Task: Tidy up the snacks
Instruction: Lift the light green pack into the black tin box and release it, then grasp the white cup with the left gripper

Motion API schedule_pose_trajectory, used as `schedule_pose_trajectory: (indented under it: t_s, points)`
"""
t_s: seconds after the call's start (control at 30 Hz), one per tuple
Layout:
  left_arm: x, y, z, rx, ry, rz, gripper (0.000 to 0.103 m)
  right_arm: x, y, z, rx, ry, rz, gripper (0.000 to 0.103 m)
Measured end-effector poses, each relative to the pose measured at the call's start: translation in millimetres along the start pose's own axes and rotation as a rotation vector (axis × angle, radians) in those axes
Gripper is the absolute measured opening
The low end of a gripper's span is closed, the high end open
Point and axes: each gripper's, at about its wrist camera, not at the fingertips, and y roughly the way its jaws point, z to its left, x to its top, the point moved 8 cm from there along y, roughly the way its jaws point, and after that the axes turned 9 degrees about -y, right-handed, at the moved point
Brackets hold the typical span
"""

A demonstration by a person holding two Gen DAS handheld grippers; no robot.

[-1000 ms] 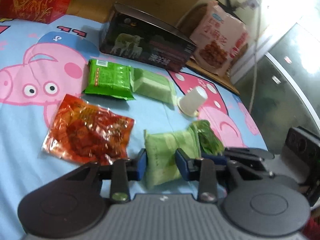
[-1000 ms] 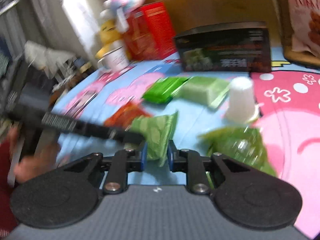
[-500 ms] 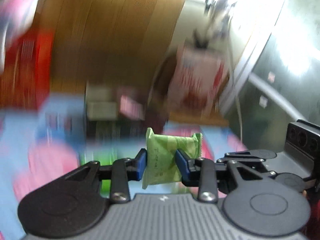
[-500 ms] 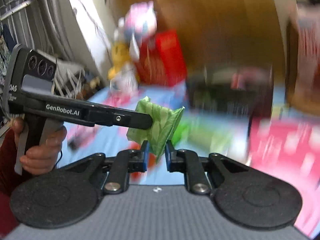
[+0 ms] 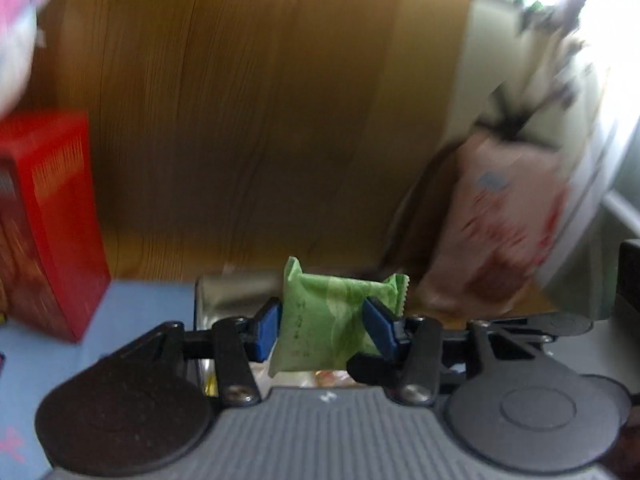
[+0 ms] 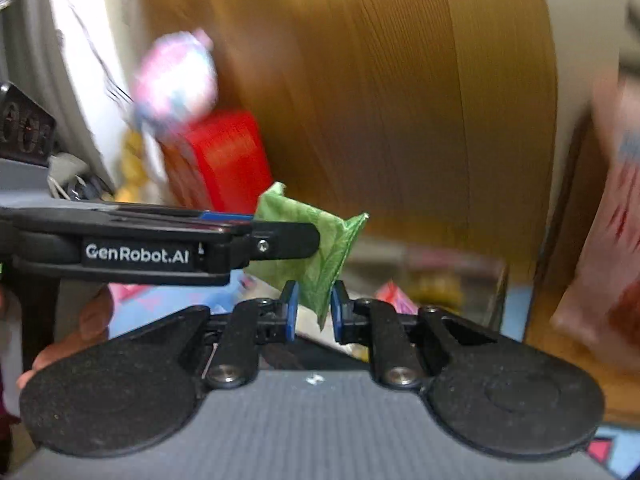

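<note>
Both grippers gripped one green snack packet (image 5: 332,316), aloft at lower centre of each frame. Left gripper (image 5: 325,328) clamped its middle across the short width; long axis ran roughly upright, crimped corner toward upper right. Right gripper (image 6: 313,309) pinched its lower tip. Open box (image 5: 224,300) lay just behind and below, blurred; the drop likely goes there.

Left gripper (image 5: 326,326) and right gripper (image 6: 313,310) each pinch the same green packet (image 5: 324,320), meeting crosswise, raised.
</note>
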Motion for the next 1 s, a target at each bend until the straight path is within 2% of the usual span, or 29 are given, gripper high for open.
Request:
schedule_pose_trajectory:
  t_s: [0.07, 0.17, 0.2, 0.23, 0.37, 0.47, 0.57, 0.7, 0.77, 0.9, 1.0]
  points:
    - [-6.5, 19.1, 9.5, 0.028, -0.01, 0.036, 0.048, -12.3, 22.6, -9.4, -0.012, 0.009, 0.035, 0.022]
    - [-13.6, 35.9, 18.1, 0.052, -0.007, 0.074, 0.052, -22.3, 43.8, -14.7, -0.032, 0.021, 0.08, 0.031]
    - [-14.2, 37.5, 19.3, 0.056, -0.004, 0.076, 0.054, -20.5, 46.0, -16.1, -0.046, 0.021, 0.084, 0.042]
    - [-14.6, 35.2, 20.8, 0.057, -0.008, 0.068, 0.055, -20.2, 44.5, -17.3, -0.067, 0.014, 0.076, 0.048]
    - [-6.8, 4.1, 28.9, -0.003, -0.062, 0.002, 0.06, -16.0, 22.3, -23.5, -0.135, -0.003, -0.013, 0.05]
    - [-14.1, -28.8, 40.2, -0.051, -0.099, -0.019, 0.06, -20.4, -9.3, -25.9, -0.128, 0.034, -0.088, 0.05]
    - [-38.0, -48.6, 36.6, -0.094, -0.092, -0.004, 0.06, -44.2, -42.6, -19.0, -0.083, 0.07, -0.129, 0.05]
    - [-82.5, -51.9, 11.3, -0.171, -0.075, 0.077, 0.06, -96.2, -69.6, -7.7, -0.076, 0.117, -0.116, 0.05]
    - [-101.1, -51.1, -11.7, -0.207, -0.028, 0.097, 0.06, -118.6, -79.5, -2.4, -0.095, 0.147, -0.119, 0.05]
    - [-131.2, -51.5, -60.9, -0.227, 0.131, 0.074, 0.064, -151.0, -102.1, 7.0, -0.107, 0.2, -0.141, 0.05]
    - [-148.4, -48.0, -84.2, -0.193, 0.229, 0.045, 0.065, -157.2, -101.4, 17.1, -0.146, 0.157, -0.121, 0.051]
